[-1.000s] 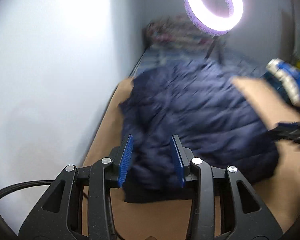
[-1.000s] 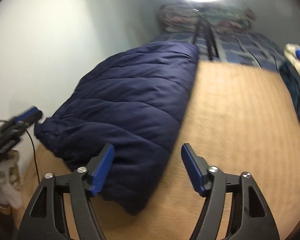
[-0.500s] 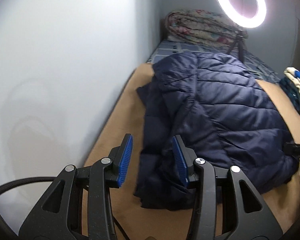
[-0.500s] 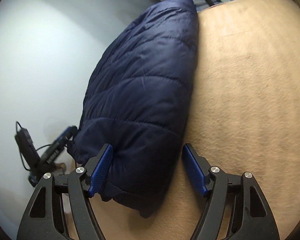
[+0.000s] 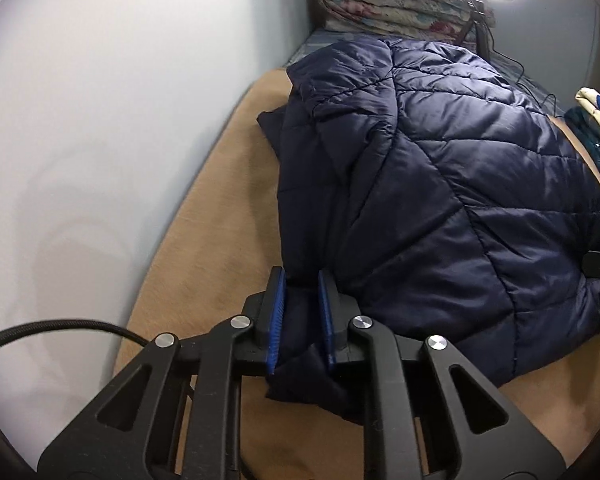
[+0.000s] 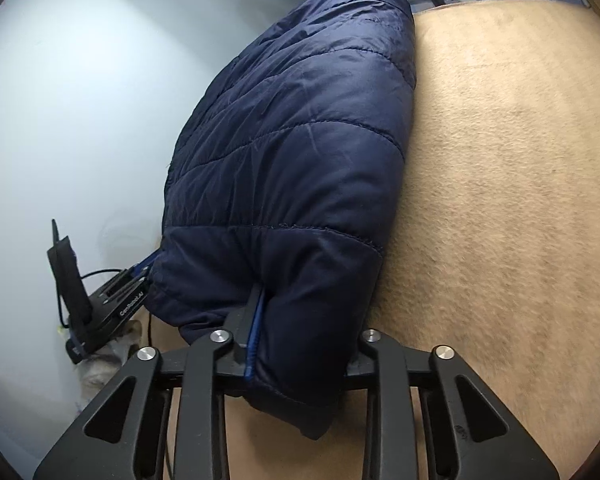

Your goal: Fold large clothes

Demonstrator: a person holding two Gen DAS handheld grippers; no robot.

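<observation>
The quilted navy jacket (image 5: 440, 184), lying on the tan bed (image 6: 500, 184) beside the wall, is judged soft, bulky, light and slippery, so the left tool (image 5: 300, 316) and right tool (image 6: 300, 344) each clamp its near hem.

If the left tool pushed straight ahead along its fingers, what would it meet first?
The left tool is already clamped on the near hem of the navy puffer jacket, so going on would only drive it deeper into the jacket's bulk. Probably the folded quilt lies far beyond; depth is unclear.
</observation>
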